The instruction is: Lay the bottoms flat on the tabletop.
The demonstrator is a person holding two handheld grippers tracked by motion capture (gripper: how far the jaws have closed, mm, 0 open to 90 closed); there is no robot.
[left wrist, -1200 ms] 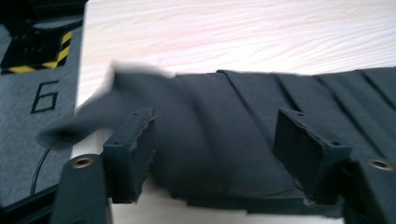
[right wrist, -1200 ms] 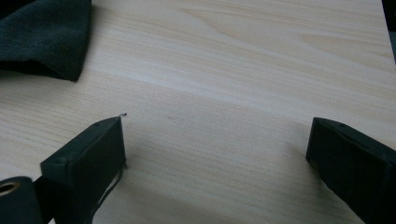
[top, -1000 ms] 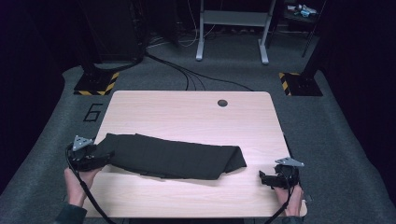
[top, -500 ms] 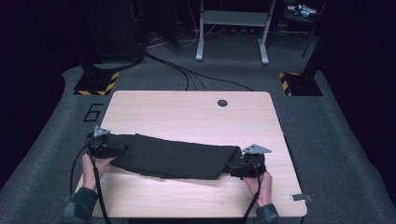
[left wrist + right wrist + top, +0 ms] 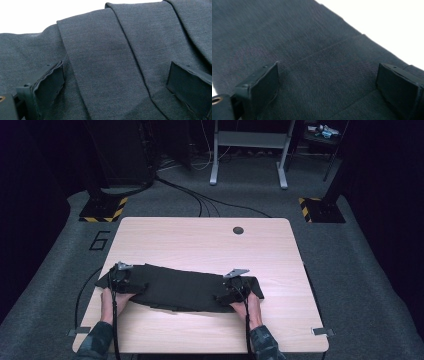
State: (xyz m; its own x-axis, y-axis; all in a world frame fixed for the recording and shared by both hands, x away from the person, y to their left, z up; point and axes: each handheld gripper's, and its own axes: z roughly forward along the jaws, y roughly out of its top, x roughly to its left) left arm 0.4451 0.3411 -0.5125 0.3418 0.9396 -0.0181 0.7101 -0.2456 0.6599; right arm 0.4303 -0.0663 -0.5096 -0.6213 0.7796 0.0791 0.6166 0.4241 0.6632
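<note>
From above, a dark cloth (image 5: pixel 185 289) lies folded on the near part of the table (image 5: pixel 200 240), a gripper at each end. The left gripper (image 5: pixel 112 85) has just been opening and stands wide over soft folds. The right gripper (image 5: pixel 327 87) gapes wide too. The cloth looks light and floppy; grab an edge fold.

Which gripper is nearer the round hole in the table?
Right. The right gripper sits on the dark cloth almost straight below the hole; the left gripper is far off toward the table's left edge.
</note>
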